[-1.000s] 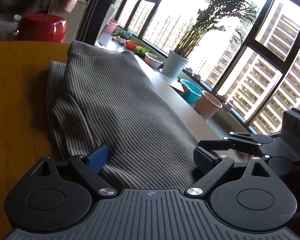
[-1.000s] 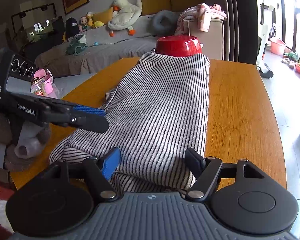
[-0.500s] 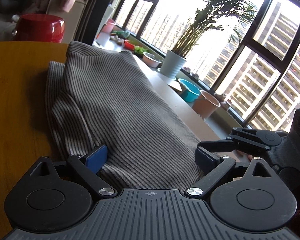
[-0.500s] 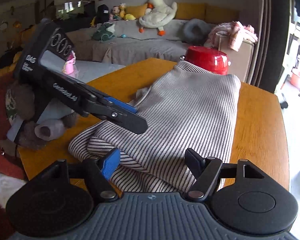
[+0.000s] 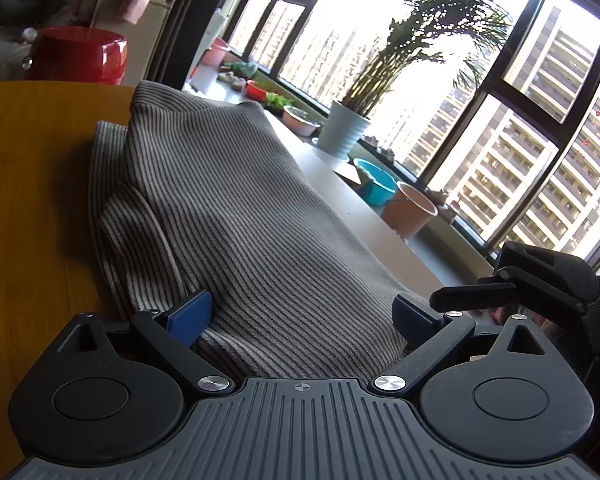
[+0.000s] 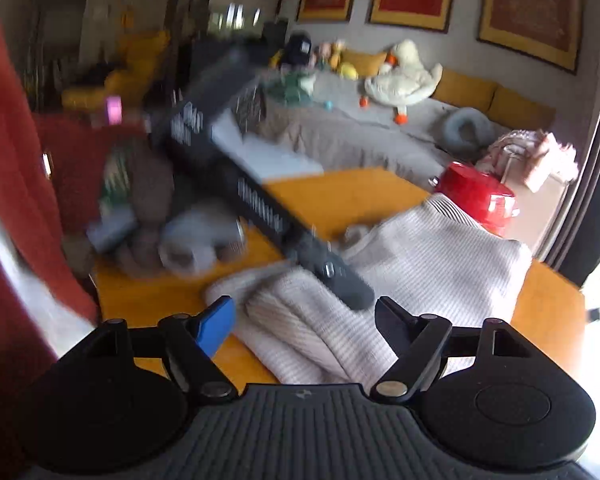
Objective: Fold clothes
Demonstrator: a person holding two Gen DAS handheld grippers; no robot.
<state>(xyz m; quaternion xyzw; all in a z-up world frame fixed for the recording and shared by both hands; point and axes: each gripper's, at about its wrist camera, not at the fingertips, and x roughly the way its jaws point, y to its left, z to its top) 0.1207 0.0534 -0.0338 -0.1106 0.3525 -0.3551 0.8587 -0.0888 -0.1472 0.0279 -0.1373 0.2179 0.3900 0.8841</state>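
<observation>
A grey striped garment [image 5: 236, 216] lies folded lengthwise on the wooden table [image 5: 32, 200]. My left gripper [image 5: 302, 312] stands open at the garment's near end, a finger at each side of the cloth. In the blurred right wrist view the same garment [image 6: 420, 264] shows a thick fold at its near corner. My right gripper [image 6: 306, 316] hovers over that corner, its jaws opening, with cloth below them and the blue pad [image 6: 216, 326] clear of it. The left gripper's black body [image 6: 260, 208] crosses this view diagonally. The right gripper's fingers [image 5: 476, 292] show at the right in the left wrist view.
A red pot [image 6: 476, 196] stands at the table's far end behind the garment. Beyond the table's right edge a sill holds a potted plant [image 5: 342, 132] and a blue basin [image 5: 376, 182]. Bundled clothes [image 6: 180, 240] and a red sleeve [image 6: 12, 200] are at the left.
The right gripper has rolled, swung back from the garment's end and widened its jaws. In the left wrist view it has shifted right and up. The left gripper has kept still.
</observation>
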